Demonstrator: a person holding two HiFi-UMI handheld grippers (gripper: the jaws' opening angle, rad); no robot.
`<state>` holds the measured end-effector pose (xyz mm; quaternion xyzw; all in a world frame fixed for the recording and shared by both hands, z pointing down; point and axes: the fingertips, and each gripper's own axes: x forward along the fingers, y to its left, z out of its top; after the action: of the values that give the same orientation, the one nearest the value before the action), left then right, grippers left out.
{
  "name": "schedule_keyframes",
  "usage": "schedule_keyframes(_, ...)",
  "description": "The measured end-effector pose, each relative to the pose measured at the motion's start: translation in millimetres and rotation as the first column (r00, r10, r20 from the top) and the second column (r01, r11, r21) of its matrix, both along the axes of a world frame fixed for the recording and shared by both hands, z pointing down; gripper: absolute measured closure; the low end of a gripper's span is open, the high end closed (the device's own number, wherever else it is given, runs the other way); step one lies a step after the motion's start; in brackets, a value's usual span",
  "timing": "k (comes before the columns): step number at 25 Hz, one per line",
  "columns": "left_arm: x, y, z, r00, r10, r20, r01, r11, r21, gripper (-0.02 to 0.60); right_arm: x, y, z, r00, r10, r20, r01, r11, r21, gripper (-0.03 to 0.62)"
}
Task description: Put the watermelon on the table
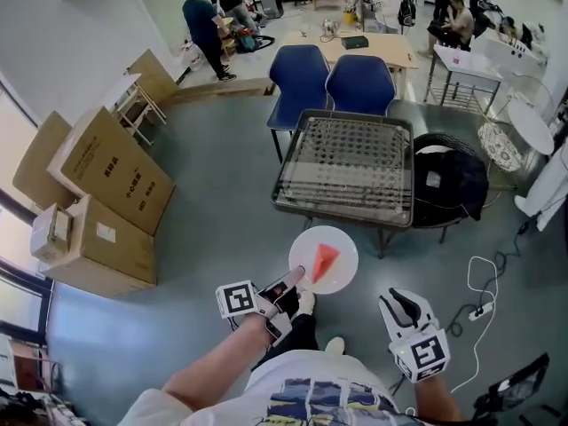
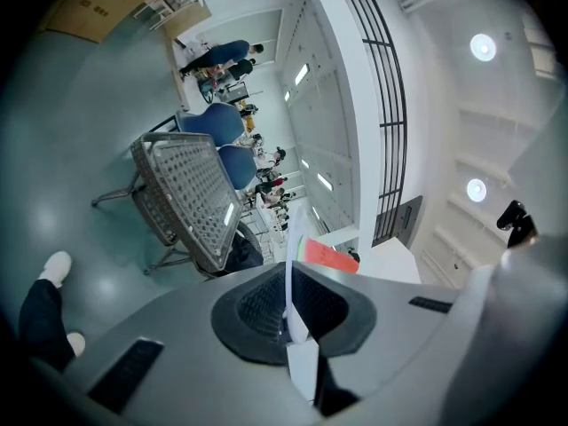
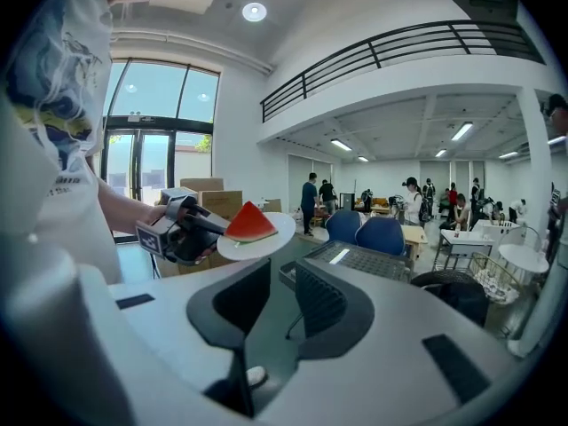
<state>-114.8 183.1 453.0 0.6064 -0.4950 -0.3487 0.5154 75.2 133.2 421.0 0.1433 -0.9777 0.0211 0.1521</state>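
Note:
A red watermelon wedge point(image 1: 325, 260) lies on a round white plate point(image 1: 342, 273) held over the floor, just short of the wire-mesh table point(image 1: 346, 162). My left gripper point(image 1: 295, 282) is shut on the plate's near rim. In the left gripper view the plate point(image 2: 291, 269) runs edge-on between the jaws, with the wedge point(image 2: 327, 256) past it and the table point(image 2: 191, 193) to the left. My right gripper point(image 1: 401, 307) hangs to the right, open and empty. Its view shows its jaws point(image 3: 282, 300) apart, the left gripper point(image 3: 177, 231), plate point(image 3: 271, 235), wedge point(image 3: 251, 223) and table point(image 3: 359, 260).
Two blue chairs point(image 1: 330, 76) stand behind the table. A dark basket chair point(image 1: 450, 183) sits at its right. Cardboard boxes point(image 1: 111, 176) pile at the left. A white cable with a power strip point(image 1: 480, 310) lies on the floor at right. People stand far back.

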Motion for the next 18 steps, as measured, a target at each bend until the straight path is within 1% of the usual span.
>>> schedule_keyframes(4,-9.9,-74.0,32.5,0.999,0.049,0.019,-0.048,0.998,-0.036,0.563,12.6,-50.2,8.0,0.997,0.074,-0.017,-0.074,0.997,-0.003,0.519)
schedule_keyframes(6,-25.6,-116.0,48.9,0.997,0.065,0.040,-0.063,0.997,-0.045,0.563,11.8,-80.6,10.0,0.993,0.117,-0.019,-0.117,0.993,0.001,0.520)
schedule_keyframes(9,-53.3,-184.2,69.6,0.995,0.085,0.050,-0.082,0.996,-0.043,0.563,7.9,-129.7,9.1,0.981,0.191,-0.027,-0.191,0.982,0.006,0.519)
schedule_keyframes(11,-70.8,-227.3,88.7,0.992,0.107,0.064,-0.103,0.993,-0.060,0.563,11.4,-163.9,6.0,0.964,0.261,-0.045,-0.261,0.965,0.006,0.519)
schedule_keyframes(14,-92.3,-299.7,113.8,0.986,0.156,0.061,-0.151,0.985,-0.079,0.563,15.8,-221.7,-3.8,0.926,0.372,-0.068,-0.372,0.928,0.020,0.519)
schedule_keyframes(16,-102.7,-347.6,130.4,0.978,0.198,0.069,-0.191,0.977,-0.091,0.564,14.5,-256.0,-8.2,0.899,0.429,-0.082,-0.429,0.903,0.026,0.520)
schedule_keyframes(18,-113.6,-391.8,149.7,0.971,0.228,0.071,-0.220,0.970,-0.104,0.563,9.2,-286.0,-8.5,0.876,0.474,-0.088,-0.476,0.880,0.002,0.519)
